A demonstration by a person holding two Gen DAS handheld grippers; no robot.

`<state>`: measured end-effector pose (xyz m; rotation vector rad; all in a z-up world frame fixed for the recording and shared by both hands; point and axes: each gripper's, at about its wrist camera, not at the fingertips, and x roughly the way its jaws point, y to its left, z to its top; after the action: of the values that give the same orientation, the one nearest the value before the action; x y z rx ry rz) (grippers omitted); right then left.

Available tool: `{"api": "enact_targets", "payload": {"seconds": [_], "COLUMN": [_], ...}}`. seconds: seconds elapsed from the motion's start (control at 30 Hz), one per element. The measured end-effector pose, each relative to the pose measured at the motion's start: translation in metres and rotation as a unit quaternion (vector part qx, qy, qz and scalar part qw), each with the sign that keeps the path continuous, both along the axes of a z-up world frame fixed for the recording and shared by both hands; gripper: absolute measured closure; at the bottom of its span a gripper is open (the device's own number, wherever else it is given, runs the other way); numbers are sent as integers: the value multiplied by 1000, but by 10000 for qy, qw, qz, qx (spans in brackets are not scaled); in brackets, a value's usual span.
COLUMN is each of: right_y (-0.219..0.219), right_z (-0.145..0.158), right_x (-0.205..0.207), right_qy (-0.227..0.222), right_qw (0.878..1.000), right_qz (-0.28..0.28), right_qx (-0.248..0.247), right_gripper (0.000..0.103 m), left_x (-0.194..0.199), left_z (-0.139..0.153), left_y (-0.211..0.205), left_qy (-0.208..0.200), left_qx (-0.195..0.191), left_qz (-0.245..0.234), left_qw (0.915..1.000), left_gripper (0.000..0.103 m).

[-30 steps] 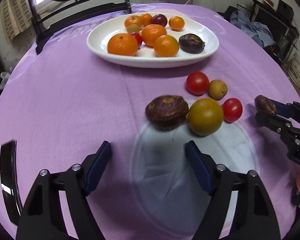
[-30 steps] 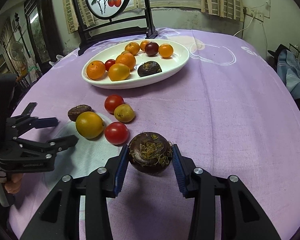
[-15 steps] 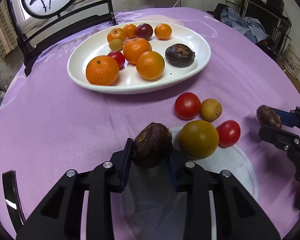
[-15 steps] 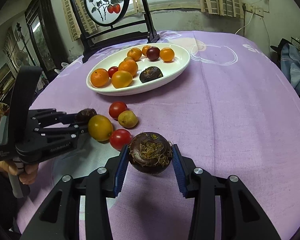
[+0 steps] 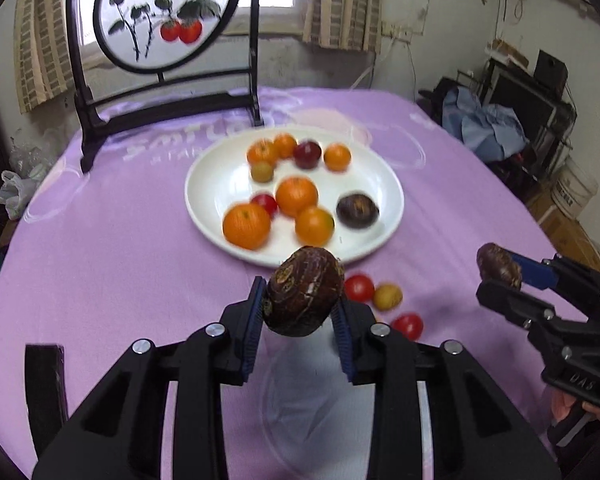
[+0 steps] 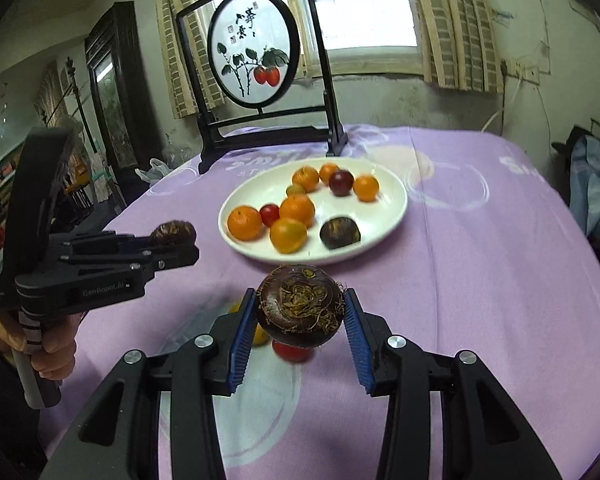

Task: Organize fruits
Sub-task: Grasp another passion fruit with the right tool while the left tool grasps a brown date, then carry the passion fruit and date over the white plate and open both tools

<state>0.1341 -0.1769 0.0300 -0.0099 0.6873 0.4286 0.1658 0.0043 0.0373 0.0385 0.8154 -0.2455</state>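
Note:
My left gripper is shut on a dark brown round fruit and holds it in the air above the purple cloth, short of the white plate. My right gripper is shut on a second dark brown fruit, also lifted. The plate holds several oranges, a red tomato and one dark fruit. Two red tomatoes and a small yellow fruit lie on the cloth below my left gripper. The right gripper shows at the right of the left wrist view.
A black-framed round painted screen stands at the table's far edge behind the plate. A yellow fruit and a red tomato lie half hidden under the right gripper. Cluttered shelves and clothes stand right of the table.
The left gripper closed on the dark fruit on the cloth and lifted it up towards the plate. The right gripper rose with its fruit held.

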Motion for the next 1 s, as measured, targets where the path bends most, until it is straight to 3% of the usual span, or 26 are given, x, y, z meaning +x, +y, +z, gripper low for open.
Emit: {"api": "enact_targets", "payload": {"seconds": [0.17, 0.4, 0.53, 0.63, 0.67, 0.7, 0.8, 1.0], "right_y": [22, 38, 45, 47, 47, 46, 40, 22], "right_z": [11, -16, -29, -36, -38, -39, -37, -25], "right_x": [41, 118, 140, 150, 152, 153, 148, 117], "right_qy": [-147, 345, 405, 450, 466, 475, 462, 426], "right_qw": [9994, 9988, 9976, 9970, 9969, 9972, 9975, 9984], "right_qz": [57, -197, -286, -309, -307, -293, -389, -266], "right_qx": [-296, -294, -489, -544, -547, -496, -375, -242], "right_gripper": [59, 59, 59, 59, 59, 54, 49, 48], "left_x": [40, 106, 127, 140, 145, 147, 143, 107], "left_z": [8, -15, -30, -38, -40, -40, -32, -1], "left_y": [-7, -10, -11, -7, -6, -5, -1, -4], "left_qy": [4, 372, 518, 692, 751, 758, 622, 266], "left_qx": [-82, -8, 77, -69, -97, -119, -257, -207], "left_qz": [284, 673, 838, 909, 936, 992, 1115, 964], "left_qw": [9996, 9970, 9951, 9934, 9927, 9921, 9915, 9948], "left_gripper": [72, 72, 72, 71, 69, 57, 36, 22]}}
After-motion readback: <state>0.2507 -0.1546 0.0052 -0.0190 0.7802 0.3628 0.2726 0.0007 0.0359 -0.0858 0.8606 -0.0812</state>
